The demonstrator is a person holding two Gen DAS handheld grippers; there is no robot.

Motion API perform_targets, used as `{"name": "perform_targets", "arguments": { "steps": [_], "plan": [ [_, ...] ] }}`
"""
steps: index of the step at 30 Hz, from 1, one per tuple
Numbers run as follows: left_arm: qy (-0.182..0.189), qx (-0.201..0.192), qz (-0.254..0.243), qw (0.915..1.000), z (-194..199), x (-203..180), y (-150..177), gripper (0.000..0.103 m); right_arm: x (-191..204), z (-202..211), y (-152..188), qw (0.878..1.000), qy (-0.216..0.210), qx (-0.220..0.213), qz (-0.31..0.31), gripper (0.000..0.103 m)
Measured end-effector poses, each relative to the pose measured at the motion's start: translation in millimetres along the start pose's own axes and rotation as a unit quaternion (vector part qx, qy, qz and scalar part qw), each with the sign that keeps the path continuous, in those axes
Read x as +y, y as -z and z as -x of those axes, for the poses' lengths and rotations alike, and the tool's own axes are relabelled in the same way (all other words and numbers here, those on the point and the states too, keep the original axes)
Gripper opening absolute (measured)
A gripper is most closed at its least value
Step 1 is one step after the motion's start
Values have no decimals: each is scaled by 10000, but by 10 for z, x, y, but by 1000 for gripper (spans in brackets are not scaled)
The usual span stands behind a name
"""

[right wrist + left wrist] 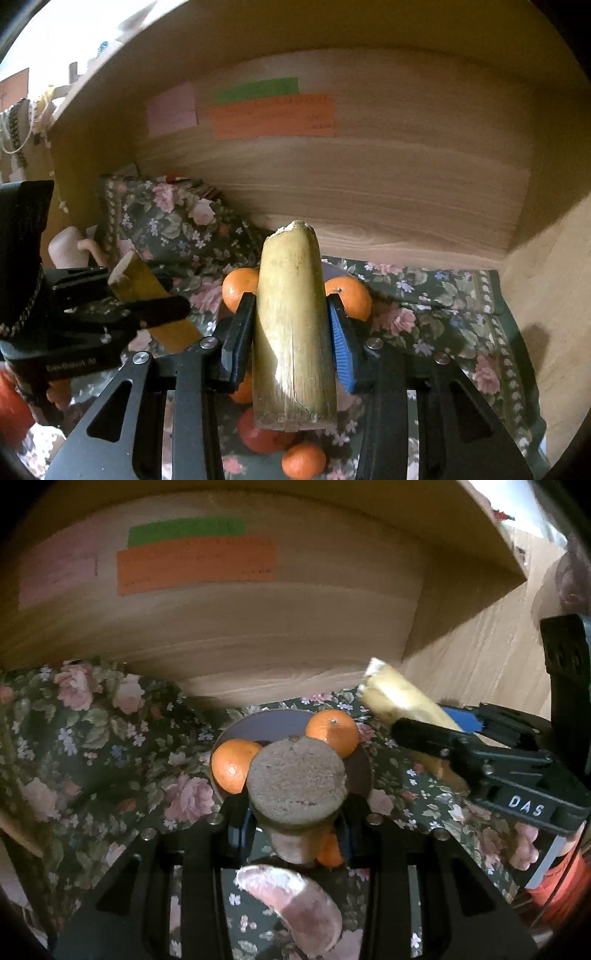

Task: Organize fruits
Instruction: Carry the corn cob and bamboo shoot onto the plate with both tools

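Observation:
My left gripper is shut on a short sugarcane piece, held end-on above a dark plate. Two oranges lie on that plate. A pink grapefruit wedge lies below the gripper. My right gripper is shut on a longer yellow-green sugarcane piece, above the same plate with oranges. The right gripper also shows in the left wrist view, and the left one in the right wrist view, each holding its cane piece.
A floral cloth covers the surface inside a wooden cubby with a back wall bearing green, orange and pink paper labels. More oranges and a red fruit lie near the front. A wooden side wall stands at the right.

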State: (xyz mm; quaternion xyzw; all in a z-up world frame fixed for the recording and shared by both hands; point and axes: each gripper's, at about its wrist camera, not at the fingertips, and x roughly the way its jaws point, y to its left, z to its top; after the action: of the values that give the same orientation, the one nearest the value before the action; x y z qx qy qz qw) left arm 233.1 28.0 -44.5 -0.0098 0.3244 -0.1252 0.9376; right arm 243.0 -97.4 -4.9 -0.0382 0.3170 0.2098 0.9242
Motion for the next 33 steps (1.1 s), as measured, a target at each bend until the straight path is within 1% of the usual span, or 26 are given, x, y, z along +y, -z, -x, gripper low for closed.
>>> {"name": "perform_targets", "arguments": {
  "steps": [6, 13, 18, 23, 30, 32, 33],
  "plan": [
    [47, 219, 76, 9997, -270, 67, -73, 36, -35, -331, -57, 9996, -52, 285, 31, 35],
    [88, 383, 72, 9992, -493, 138, -153, 36, -96, -630, -108, 9978, -74, 659, 80, 35],
    [74, 481, -8, 9988, -605, 154, -187, 36, -178, -753, -102, 9966, -140, 806, -17, 35],
    [134, 627, 47, 9979, -731, 177, -216, 36, -196, -854, -101, 9957, -165, 913, 8, 35],
    [177, 680, -28, 9975, -791, 163, -259, 36, -228, -948, -104, 9944, -133, 1047, -16, 35],
    [140, 697, -4, 9975, -816, 173, -280, 38, -244, -970, -105, 9939, -120, 1095, -26, 35],
    [103, 693, 1, 9975, -823, 178, -288, 41, -256, -984, -104, 9935, -126, 1131, -61, 35]
  ]
}}
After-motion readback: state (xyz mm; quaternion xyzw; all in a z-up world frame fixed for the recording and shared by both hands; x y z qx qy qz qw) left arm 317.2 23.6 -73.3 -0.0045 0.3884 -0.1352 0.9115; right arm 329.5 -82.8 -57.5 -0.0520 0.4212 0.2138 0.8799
